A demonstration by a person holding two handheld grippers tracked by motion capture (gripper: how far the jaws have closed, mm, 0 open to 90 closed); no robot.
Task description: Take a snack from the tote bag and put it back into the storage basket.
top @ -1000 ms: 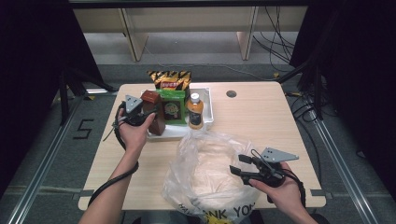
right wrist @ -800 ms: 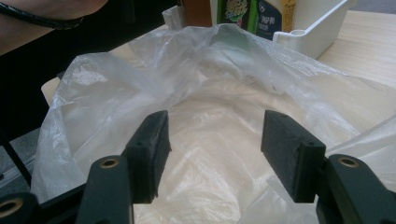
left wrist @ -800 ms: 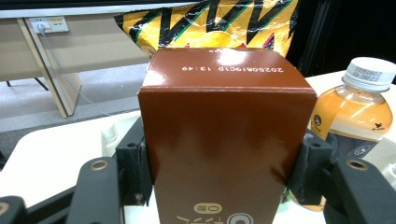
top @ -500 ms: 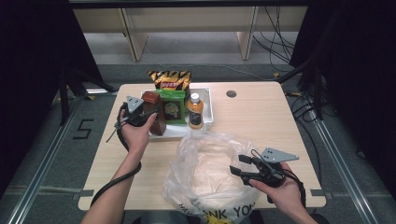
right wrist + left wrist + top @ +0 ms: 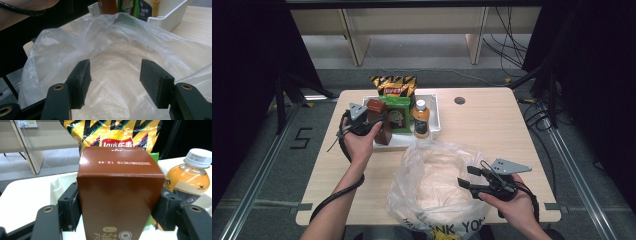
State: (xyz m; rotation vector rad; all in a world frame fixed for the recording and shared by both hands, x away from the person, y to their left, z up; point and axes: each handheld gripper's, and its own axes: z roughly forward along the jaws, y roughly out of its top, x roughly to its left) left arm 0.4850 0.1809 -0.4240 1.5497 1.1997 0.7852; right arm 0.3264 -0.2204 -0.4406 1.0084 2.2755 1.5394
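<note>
Left gripper (image 5: pixel 371 121) brackets the brown carton (image 5: pixel 117 195), a black pad right at each side wall. Its jaws have just been opening with the carton between them, and whether the pads press or merely touch cannot be told. The carton stands upright at the near left corner of the white plastic tray (image 5: pixel 435 107). It is a smooth, glossy paperboard box with sharp edges and flat faces, which suits a flat-pad grip across its width.

Beside it in the tray stand a green packet (image 5: pixel 398 112) and an orange drink bottle (image 5: pixel 190 175), rounded and white-capped. A crinkly yellow chip bag (image 5: pixel 112 132) leans behind them.

Right gripper (image 5: pixel 115 75) hangs spread and empty at the mouth of the clear plastic bag (image 5: pixel 112 32), probably placed there to tend the opening for loading. The film is thin, limp and wrinkled, slumped on the pale wooden table (image 5: pixel 492 125) near the tray.
</note>
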